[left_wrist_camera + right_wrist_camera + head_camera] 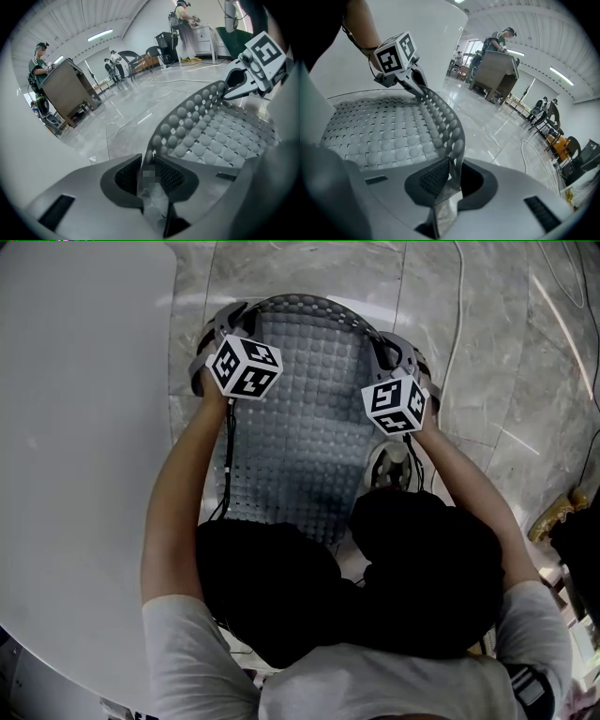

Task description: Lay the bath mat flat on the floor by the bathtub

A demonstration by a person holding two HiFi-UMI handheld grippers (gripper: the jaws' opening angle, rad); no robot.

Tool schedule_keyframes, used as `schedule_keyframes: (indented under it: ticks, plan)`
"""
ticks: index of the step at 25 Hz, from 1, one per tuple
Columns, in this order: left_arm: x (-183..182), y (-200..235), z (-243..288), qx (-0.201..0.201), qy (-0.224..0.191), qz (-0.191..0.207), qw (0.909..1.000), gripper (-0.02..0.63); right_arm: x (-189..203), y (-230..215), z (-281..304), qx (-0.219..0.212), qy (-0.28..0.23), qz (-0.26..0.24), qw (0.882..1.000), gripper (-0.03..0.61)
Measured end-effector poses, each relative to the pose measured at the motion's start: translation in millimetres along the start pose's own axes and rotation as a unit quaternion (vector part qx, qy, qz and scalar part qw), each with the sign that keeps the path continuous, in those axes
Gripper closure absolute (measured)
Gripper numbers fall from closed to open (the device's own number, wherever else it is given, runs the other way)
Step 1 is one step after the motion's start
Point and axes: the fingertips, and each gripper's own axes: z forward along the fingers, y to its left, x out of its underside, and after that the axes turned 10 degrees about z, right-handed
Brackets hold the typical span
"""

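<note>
The grey bath mat (300,418), studded with bumps and holes, lies mostly on the marble floor beside the white bathtub (75,427). Its far edge arches up between my two grippers. My left gripper (220,322) pinches the far left corner next to the tub, and the mat's rim (152,150) runs between its pads (126,176). The right gripper (389,345) pinches the far right corner, with the rim (457,150) squeezed between its pads (433,178). Each gripper view shows the other gripper on its corner: the right gripper (227,91) and the left gripper (419,89).
The tub wall (417,28) stands close along the mat's left side. A white cable (455,324) trails over the floor tiles (506,399) to the right. A white shoe (389,460) rests on the mat's near right part. Several people and a wooden cabinet (68,89) stand far off.
</note>
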Motion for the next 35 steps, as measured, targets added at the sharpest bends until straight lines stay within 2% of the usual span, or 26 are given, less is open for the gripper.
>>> schedule_keyframes:
  ticks: [4, 8, 15, 19, 22, 24, 25, 27, 32, 35]
  plan:
    - [2, 8, 4, -0.011, 0.002, -0.019, 0.9998, 0.499, 0, -5, 5, 0.004, 0.002, -0.005, 1.0, 0.493]
    - [11, 7, 8, -0.005, 0.008, -0.028, 0.9996, 0.47, 4, -10, 15, 0.005, 0.016, -0.01, 1.0, 0.442]
    - [18, -6, 13, 0.011, 0.023, 0.004, 0.9997, 0.428, 7, -9, 23, 0.011, 0.022, -0.049, 0.999, 0.422]
    - [16, -12, 12, 0.015, 0.024, 0.035, 0.999, 0.378, 7, -12, 23, 0.021, 0.012, -0.055, 0.998, 0.402]
    - [18, -16, 10, 0.018, 0.029, 0.059, 0.9977, 0.356, 6, -16, 23, 0.03, 0.015, -0.054, 0.998, 0.368]
    - [19, -15, 6, 0.007, 0.036, 0.07, 0.9969, 0.341, 5, -19, 23, 0.038, 0.025, -0.059, 0.997, 0.315]
    - [19, -13, 4, -0.001, 0.038, 0.073, 0.9966, 0.333, 5, -21, 23, 0.041, 0.031, -0.062, 0.997, 0.285]
    - [18, -12, -2, -0.012, 0.04, 0.071, 0.9966, 0.327, 7, -22, 21, 0.046, 0.039, -0.066, 0.996, 0.272]
    - [17, -26, -14, 0.008, 0.032, 0.065, 0.9973, 0.324, 4, -11, 16, 0.051, 0.039, -0.084, 0.994, 0.259]
    - [18, -26, -20, 0.005, 0.028, 0.07, 0.9971, 0.324, 3, 6, 15, 0.042, 0.038, -0.097, 0.994, 0.252]
